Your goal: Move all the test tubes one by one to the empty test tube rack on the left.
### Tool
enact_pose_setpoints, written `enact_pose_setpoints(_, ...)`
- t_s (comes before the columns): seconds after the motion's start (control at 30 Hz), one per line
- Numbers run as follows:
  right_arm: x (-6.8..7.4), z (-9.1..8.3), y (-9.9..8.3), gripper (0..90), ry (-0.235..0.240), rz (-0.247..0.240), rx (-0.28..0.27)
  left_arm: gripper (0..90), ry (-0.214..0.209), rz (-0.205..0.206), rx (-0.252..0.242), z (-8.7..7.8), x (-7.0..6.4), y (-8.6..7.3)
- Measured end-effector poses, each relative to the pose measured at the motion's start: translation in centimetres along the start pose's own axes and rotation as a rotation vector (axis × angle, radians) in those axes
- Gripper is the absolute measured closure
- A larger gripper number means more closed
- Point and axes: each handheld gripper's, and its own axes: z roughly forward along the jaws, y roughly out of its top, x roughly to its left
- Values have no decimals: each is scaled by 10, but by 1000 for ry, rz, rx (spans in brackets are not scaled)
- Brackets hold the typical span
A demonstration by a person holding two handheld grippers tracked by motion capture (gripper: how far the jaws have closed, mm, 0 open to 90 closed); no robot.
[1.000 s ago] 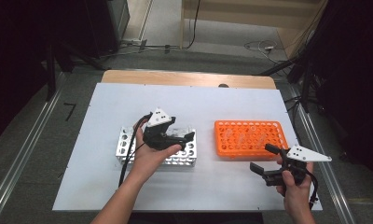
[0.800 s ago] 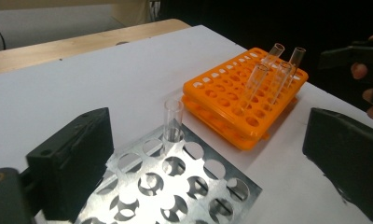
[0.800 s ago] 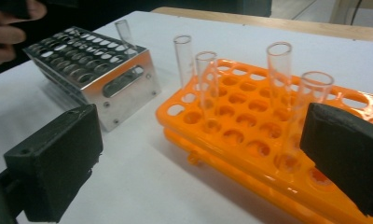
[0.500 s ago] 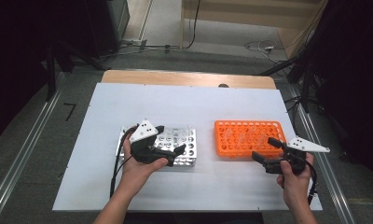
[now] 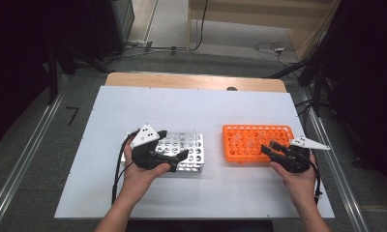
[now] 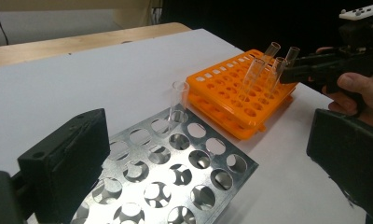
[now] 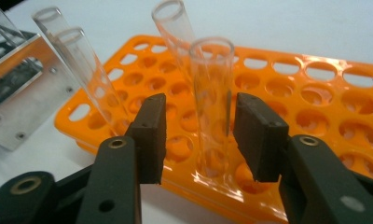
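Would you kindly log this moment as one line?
right hand-held gripper: open around test tube | orange rack | left hand-held gripper: open over metal rack

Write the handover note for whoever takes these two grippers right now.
Right gripper: open, jaws either side of a glass tube standing in the orange rack, not yet closed on it.
Left gripper: open, empty, over the metal rack.
One tube already stands in a far hole of the metal rack. The left gripper view shows four tubes in the orange rack, including the one between the right jaws.
Likely next: close on that tube, lift it straight up and carry it to the metal rack, then the others.
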Motion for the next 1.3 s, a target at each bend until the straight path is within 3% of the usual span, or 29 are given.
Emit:
enact_pose_setpoints(0.13, 0, 1, -5, 592, -39, -15, 10, 0, -4, 2, 3, 2, -2, 0)
enact_pose_setpoints(0.47, 1, 1, -12, 723, -55, -49, -4, 0, -11, -2, 3, 4, -3, -1)
enact_pose_setpoints(0.7, 3, 1, -12, 742, -72, -71, -9, 0, -16, 0, 8, 7, -4, -1)
enact_pose_setpoints(1.03, 4, -22, 7, 744, -22, -81, -91, 0, -16, 2, 7, 7, -5, 3)
enact_pose_setpoints(1.3, 21, -43, 24, 744, 33, -104, -119, 0, -26, 17, 7, 8, -8, 12)
